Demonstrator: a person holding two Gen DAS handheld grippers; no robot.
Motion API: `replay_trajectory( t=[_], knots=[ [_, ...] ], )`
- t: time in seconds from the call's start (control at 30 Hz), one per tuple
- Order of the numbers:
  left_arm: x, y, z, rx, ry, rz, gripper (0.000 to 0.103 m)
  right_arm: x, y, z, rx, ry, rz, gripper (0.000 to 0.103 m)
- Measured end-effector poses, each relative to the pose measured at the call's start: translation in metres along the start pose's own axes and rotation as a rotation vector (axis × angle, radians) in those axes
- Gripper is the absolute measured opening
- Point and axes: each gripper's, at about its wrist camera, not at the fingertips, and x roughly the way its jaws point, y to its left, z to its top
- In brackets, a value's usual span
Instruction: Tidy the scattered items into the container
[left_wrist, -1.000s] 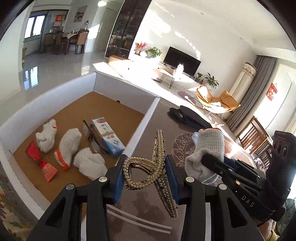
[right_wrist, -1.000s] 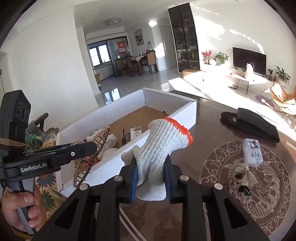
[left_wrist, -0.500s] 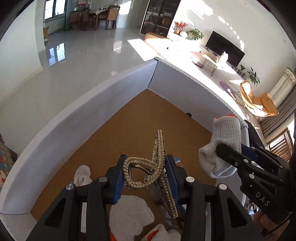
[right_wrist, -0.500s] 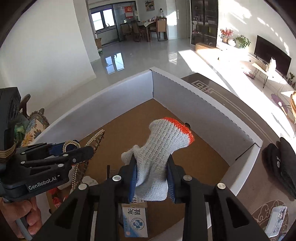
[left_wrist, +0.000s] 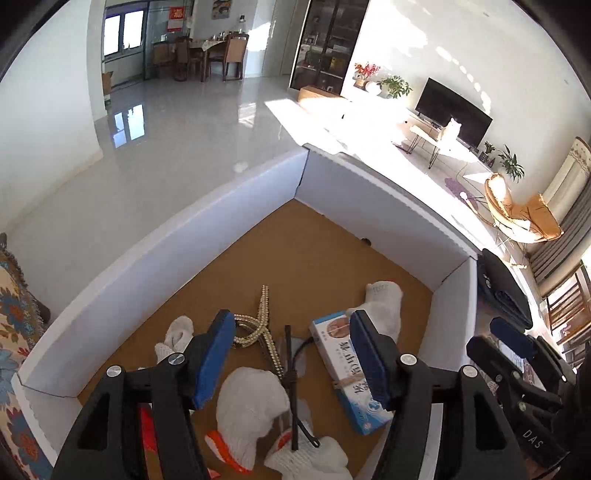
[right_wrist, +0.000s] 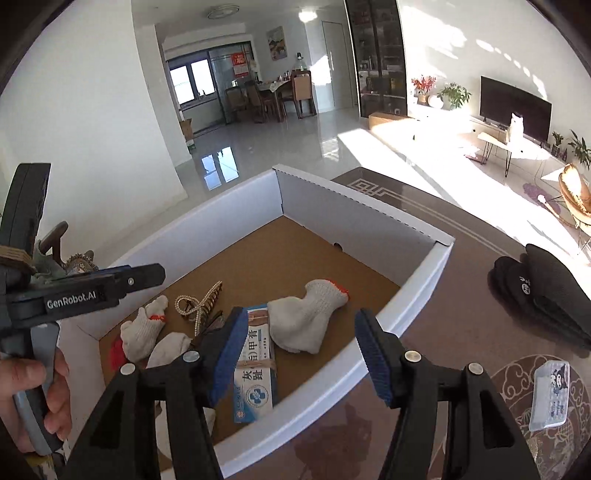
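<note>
A white cardboard box (left_wrist: 229, 206) with a brown floor holds the tidied items. The pearl hair claw (left_wrist: 258, 325) lies on the box floor, also in the right wrist view (right_wrist: 199, 306). A grey knit glove with an orange cuff (right_wrist: 306, 317) lies beside a blue-and-white medicine carton (right_wrist: 255, 373); the same glove (left_wrist: 384, 306) and carton (left_wrist: 354, 384) show in the left wrist view. My left gripper (left_wrist: 291, 362) is open and empty above the box. My right gripper (right_wrist: 299, 354) is open and empty over the box's near wall.
More white gloves (left_wrist: 251, 406), black glasses (left_wrist: 291, 380) and red packets (left_wrist: 147, 432) lie in the box. On the brown table right of the box are a black pouch (right_wrist: 546, 291) and a small white case (right_wrist: 550, 395). The box wall (right_wrist: 406, 306) stands between gripper and table.
Both grippers opened and drew back. The hair claw dropped from the left gripper and the glove from the right; both now lie on the box floor.
</note>
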Motion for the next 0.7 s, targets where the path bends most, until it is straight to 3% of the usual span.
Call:
replay_trajectory(
  t=[0.03, 0.1, 0.13, 0.17, 0.23, 0.37, 0.5, 0.7],
  knots=[
    [-0.020, -0.016, -0.007, 0.031, -0.030, -0.025, 0.064, -0.024, -0.006, -0.019, 0.003, -0.028, -0.011, 0.061],
    [-0.058, -0.051, -0.028, 0.092, -0.084, -0.082, 0.075, -0.071, -0.021, -0.066, 0.006, -0.071, -0.063, 0.061],
    [-0.074, -0.069, -0.044, 0.121, -0.104, -0.110, 0.095, -0.092, -0.028, -0.090, 0.007, -0.082, -0.098, 0.061],
    [-0.087, -0.086, -0.064, 0.149, -0.118, -0.142, 0.103, -0.113, -0.038, -0.118, 0.012, -0.086, -0.139, 0.061],
    [-0.097, -0.119, -0.109, 0.209, -0.106, -0.222, 0.103, -0.147, -0.060, -0.171, 0.049, -0.068, -0.227, 0.061],
    [-0.060, -0.185, -0.204, 0.294, 0.048, -0.352, 0.103, -0.203, -0.118, -0.268, 0.209, -0.012, -0.403, 0.061],
    [-0.017, -0.232, -0.269, 0.387, 0.136, -0.311, 0.103, -0.237, -0.170, -0.322, 0.350, 0.040, -0.526, 0.061],
    [0.006, -0.246, -0.294, 0.458, 0.109, -0.243, 0.103, -0.250, -0.193, -0.340, 0.426, 0.057, -0.536, 0.061]
  ],
)
